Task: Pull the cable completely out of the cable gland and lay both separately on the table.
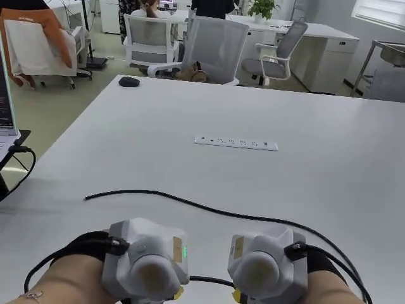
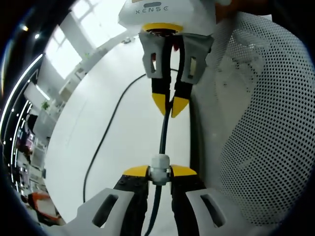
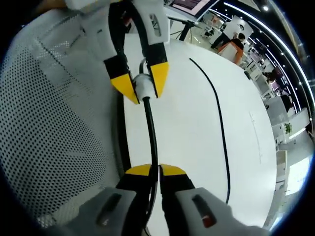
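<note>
My left gripper [image 2: 160, 171] is shut on a small white cable gland [image 2: 160, 167], with the black cable [image 2: 165, 132] running through it. Facing it, my right gripper [image 2: 171, 104] is shut on the cable a short way from the gland. In the right gripper view, the right gripper [image 3: 156, 170] pinches the cable [image 3: 149, 123], and the left gripper [image 3: 141, 86] holds the gland [image 3: 142, 84] beyond. In the head view both grippers sit side by side at the near table edge, left gripper [image 1: 172, 291] and right gripper [image 1: 237, 294], with a short cable stretch [image 1: 209, 280] between them.
The rest of the cable [image 1: 190, 204] lies in a long curve across the white table [image 1: 285, 183]. A white power strip [image 1: 235, 143] lies mid-table and a dark mouse [image 1: 129, 81] at the far edge. Office chairs [image 1: 215, 47] stand beyond. White perforated mesh [image 2: 256, 123] lies beside the grippers.
</note>
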Demonstrator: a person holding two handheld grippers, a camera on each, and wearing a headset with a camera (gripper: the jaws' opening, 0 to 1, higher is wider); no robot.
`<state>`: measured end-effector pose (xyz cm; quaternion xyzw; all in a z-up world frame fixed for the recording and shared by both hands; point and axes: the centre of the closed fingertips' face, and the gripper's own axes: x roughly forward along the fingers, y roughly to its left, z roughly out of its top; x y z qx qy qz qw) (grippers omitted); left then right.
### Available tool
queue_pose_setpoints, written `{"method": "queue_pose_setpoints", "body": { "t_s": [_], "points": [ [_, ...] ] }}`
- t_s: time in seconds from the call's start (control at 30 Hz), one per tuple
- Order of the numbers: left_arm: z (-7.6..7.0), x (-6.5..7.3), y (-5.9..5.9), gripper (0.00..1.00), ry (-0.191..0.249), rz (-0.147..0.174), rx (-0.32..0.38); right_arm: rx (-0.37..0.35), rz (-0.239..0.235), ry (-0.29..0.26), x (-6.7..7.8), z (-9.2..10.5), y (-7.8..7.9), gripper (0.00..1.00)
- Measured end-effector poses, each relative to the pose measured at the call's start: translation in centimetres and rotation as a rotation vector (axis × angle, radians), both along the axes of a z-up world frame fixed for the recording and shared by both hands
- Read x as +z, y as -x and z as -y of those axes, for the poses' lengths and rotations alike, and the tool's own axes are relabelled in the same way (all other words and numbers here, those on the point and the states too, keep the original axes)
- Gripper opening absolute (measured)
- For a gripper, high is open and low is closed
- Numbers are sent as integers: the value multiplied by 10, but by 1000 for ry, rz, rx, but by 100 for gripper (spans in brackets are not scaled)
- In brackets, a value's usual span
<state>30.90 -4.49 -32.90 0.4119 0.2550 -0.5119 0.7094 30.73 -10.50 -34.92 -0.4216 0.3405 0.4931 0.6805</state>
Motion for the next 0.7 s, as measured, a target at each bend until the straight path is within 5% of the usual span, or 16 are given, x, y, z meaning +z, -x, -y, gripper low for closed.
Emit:
{"method": "queue_pose_setpoints", "body": {
  "t_s": [0.1, 0.17, 0.27, 0.33, 0.53, 0.7],
  "points": [
    [6, 0, 5, 17, 2, 3, -26, 38, -13, -94, 8, -20, 8, 19],
    [11, 1, 10, 17, 9, 3, -52, 82, 15, -150, 20, -33, 11, 18],
    [13, -1, 12, 17, 7, 8, -84, 96, -16, -233, 28, -45, 19, 13],
    [13, -3, 7, 17, 11, 9, -89, 102, -44, -214, 24, -42, 24, 4],
    [11, -4, 6, 17, 9, 7, -69, 57, -23, -180, 18, -33, 14, 3],
    [4, -5, 5, 17, -8, 4, -50, -31, -32, -32, 0, -4, 6, 3]
  ]
}}
